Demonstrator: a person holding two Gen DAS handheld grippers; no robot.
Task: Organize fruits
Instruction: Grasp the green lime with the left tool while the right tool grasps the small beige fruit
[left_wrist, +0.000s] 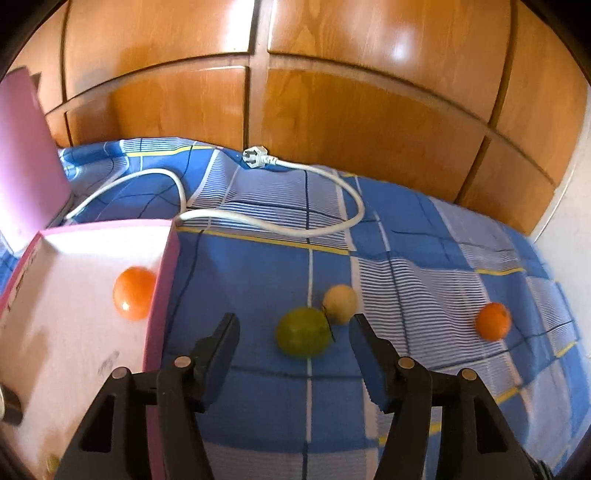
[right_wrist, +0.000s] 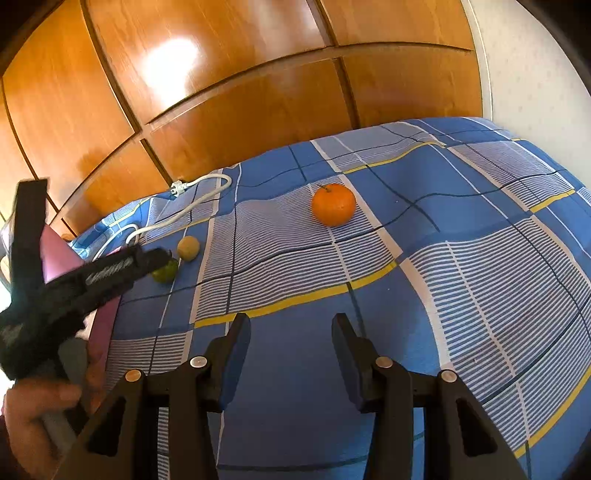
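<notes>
My left gripper (left_wrist: 293, 317) is open just right of the pink box (left_wrist: 162, 288), with a green fruit (left_wrist: 303, 336) lying on the bedcover a little ahead of its fingertips, untouched. A pale yellow fruit (left_wrist: 340, 303) lies right behind the green one. One orange (left_wrist: 133, 293) lies inside the box against its right wall. A second orange (left_wrist: 493, 321) lies on the cover far to the right. My right gripper (right_wrist: 291, 317) is open over bare cover with nothing between its fingers. The second orange (right_wrist: 333, 204) lies ahead of it, the green fruit (right_wrist: 166, 271) and yellow fruit (right_wrist: 188, 248) to the left.
A white cable with a plug (left_wrist: 255, 152) loops across the blue checked bedcover (left_wrist: 424, 277) behind the fruits. The box's pink lid (left_wrist: 22, 155) stands up at the far left. Wooden wardrobe doors (left_wrist: 332, 110) close off the back. A hand (right_wrist: 33, 413) holds the left gripper.
</notes>
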